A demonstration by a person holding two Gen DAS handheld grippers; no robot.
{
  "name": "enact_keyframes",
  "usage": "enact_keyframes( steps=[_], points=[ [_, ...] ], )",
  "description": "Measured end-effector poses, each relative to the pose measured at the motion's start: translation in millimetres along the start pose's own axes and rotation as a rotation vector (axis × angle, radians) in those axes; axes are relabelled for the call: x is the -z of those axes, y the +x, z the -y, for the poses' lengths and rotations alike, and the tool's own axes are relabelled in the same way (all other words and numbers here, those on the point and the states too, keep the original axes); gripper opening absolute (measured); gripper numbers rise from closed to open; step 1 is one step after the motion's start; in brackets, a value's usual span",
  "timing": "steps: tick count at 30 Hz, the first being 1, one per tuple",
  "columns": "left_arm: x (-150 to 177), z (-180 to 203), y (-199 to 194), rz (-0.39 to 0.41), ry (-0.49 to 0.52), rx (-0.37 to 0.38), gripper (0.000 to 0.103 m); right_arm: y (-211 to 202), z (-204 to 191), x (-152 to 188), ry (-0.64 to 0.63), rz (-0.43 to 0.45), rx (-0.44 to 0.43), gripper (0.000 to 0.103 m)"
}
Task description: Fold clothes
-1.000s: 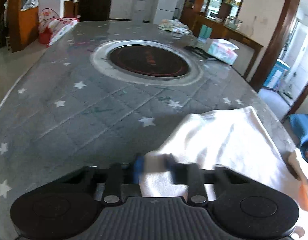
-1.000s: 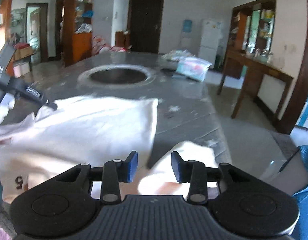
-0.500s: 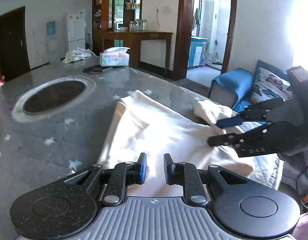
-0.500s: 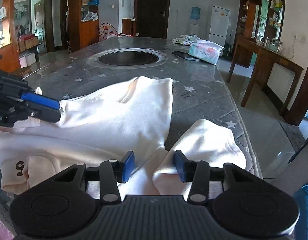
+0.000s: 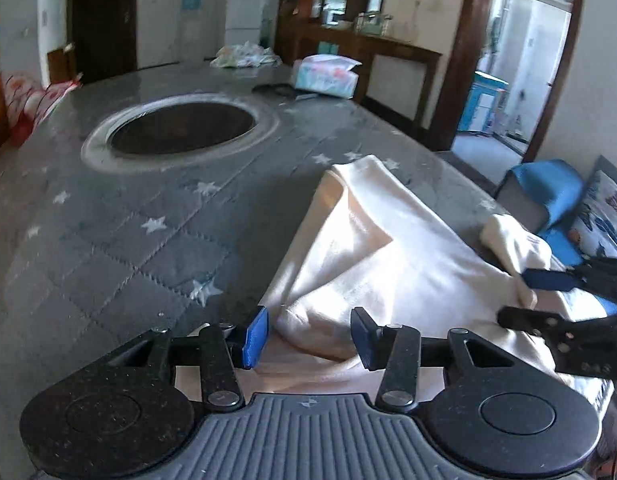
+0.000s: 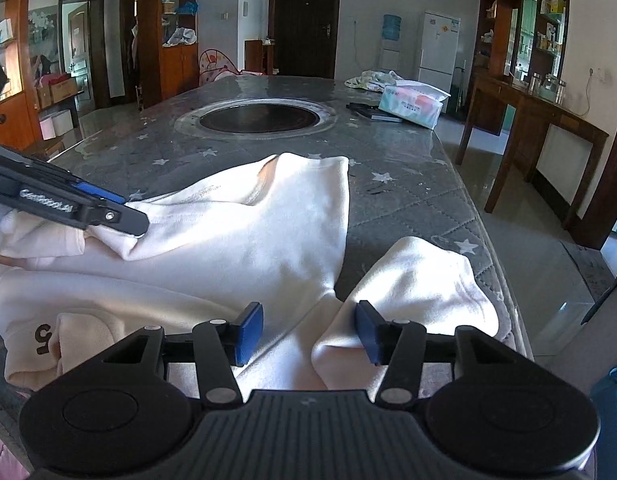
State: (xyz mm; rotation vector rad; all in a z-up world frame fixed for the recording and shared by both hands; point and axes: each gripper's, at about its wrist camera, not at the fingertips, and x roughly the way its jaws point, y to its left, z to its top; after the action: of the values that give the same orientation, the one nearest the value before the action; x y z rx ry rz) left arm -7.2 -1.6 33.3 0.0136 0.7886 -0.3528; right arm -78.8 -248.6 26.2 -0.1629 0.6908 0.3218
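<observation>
A cream sweatshirt (image 6: 244,232) lies spread on the near end of the grey star-patterned table (image 6: 408,168); it also shows in the left wrist view as a sweatshirt (image 5: 388,248) with a raised fold. My left gripper (image 5: 308,336) is open, its blue pads on either side of that fold at the garment's left edge. My right gripper (image 6: 308,332) is open over the junction of the body and the right sleeve (image 6: 420,280). From the right wrist view the left gripper (image 6: 120,212) sits at the cloth's left edge. A dark "5" mark (image 6: 42,338) shows near the front.
A round dark inset (image 6: 260,118) sits mid-table. Beyond it are a tissue pack (image 6: 412,106), a dark flat object (image 6: 372,112) and a crumpled cloth (image 6: 372,80). The table's right edge drops to the floor near a wooden side table (image 6: 540,120). A blue sofa (image 5: 548,192) stands right.
My left gripper held the cloth a second ago, showed a narrow gap half a second ago, and is now wide open. The right gripper stays open and has edged slightly forward.
</observation>
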Motion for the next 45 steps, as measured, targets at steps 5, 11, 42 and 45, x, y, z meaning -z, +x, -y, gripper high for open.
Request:
enact_keyframes(
  steps=[5,11,42,45],
  points=[
    [-5.4,-2.9,-4.9,0.035,0.048,-0.024,0.009,0.6,-0.2,-0.4,-0.002,0.001,0.000,0.052],
    [-32.9,-41.8,-15.0,0.135,0.027,-0.149,0.008,1.6,-1.6,0.2,-0.017,-0.002,0.003,0.053],
    [-38.7,-79.4,25.6,0.081,0.073,-0.163,0.013,24.0,-7.0,-36.8,-0.090,-0.021,-0.070,0.058],
    [-35.5,-84.6,36.5,0.073,0.078,-0.220,0.013,35.5,-8.3,-44.4,-0.107,-0.031,-0.093,0.058]
  ],
)
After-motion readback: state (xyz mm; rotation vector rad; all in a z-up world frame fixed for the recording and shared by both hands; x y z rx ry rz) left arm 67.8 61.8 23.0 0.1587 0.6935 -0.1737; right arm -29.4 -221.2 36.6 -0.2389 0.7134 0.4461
